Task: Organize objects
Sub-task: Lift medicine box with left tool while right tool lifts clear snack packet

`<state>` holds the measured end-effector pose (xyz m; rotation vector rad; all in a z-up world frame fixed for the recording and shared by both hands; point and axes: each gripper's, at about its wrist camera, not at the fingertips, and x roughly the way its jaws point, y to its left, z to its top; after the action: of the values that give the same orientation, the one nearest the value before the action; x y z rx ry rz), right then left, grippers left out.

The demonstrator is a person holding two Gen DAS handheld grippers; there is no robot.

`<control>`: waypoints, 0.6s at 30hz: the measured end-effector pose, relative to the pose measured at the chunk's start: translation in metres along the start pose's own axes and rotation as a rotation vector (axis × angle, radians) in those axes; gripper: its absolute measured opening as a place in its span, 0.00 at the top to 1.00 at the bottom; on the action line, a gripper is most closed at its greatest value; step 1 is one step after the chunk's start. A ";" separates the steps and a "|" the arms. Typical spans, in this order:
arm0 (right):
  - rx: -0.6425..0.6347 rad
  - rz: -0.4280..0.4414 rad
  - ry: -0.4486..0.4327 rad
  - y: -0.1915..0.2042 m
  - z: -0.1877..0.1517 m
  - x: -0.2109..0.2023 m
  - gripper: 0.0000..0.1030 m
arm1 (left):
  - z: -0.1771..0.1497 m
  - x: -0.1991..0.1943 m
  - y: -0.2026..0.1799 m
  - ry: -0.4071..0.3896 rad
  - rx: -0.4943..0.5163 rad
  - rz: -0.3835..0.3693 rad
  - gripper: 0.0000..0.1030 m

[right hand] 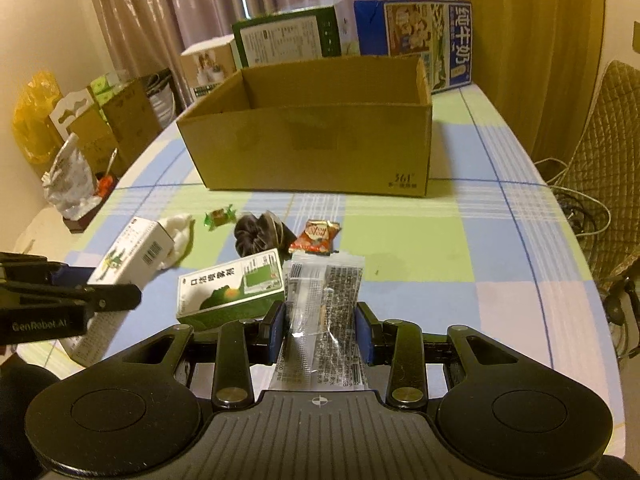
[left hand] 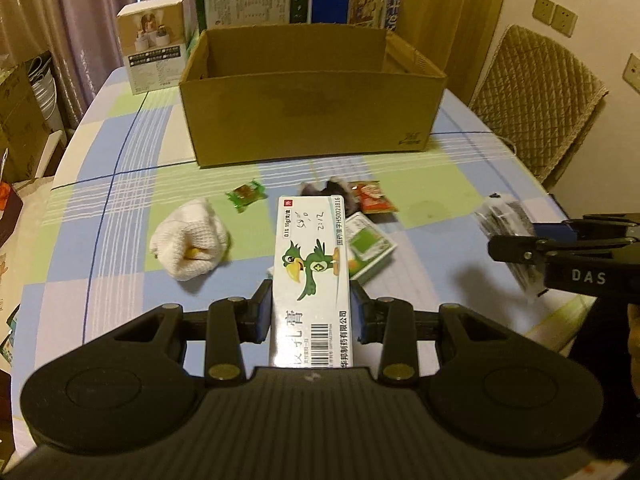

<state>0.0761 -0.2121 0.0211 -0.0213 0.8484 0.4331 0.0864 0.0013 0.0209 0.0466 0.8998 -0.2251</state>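
Nearest the lens, left tool [left hand: 311, 312] pinching one white ointment box [left hand: 310, 264] with a green bird, sticking forward at frame centre. Right tool [right hand: 320, 330] clamped on one clear printed sachet [right hand: 326, 300]. On the checked tabletop [right hand: 404, 248]: one green medicine box [right hand: 232, 288], two wrapped candies, green [right hand: 218, 217] and red [right hand: 316, 236], one dark scrunchie [right hand: 256, 234], one white cloth [left hand: 190, 240]. One open cardboard box [right hand: 312, 144] at upper centre.
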 end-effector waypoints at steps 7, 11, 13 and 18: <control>-0.002 0.008 -0.019 0.002 -0.002 -0.019 0.67 | -0.001 -0.017 -0.016 -0.023 -0.001 -0.007 0.68; -0.001 0.014 -0.030 0.002 -0.003 -0.025 0.67 | -0.001 -0.023 -0.021 -0.028 0.005 0.003 0.68; -0.002 0.017 -0.033 0.002 -0.004 -0.027 0.67 | -0.001 -0.025 -0.023 -0.031 0.006 0.006 0.68; -0.007 0.020 -0.027 0.003 -0.006 -0.029 0.67 | -0.003 -0.027 -0.024 -0.033 0.004 0.007 0.68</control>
<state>0.0538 -0.2204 0.0384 -0.0130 0.8209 0.4542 0.0631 -0.0173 0.0413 0.0492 0.8664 -0.2206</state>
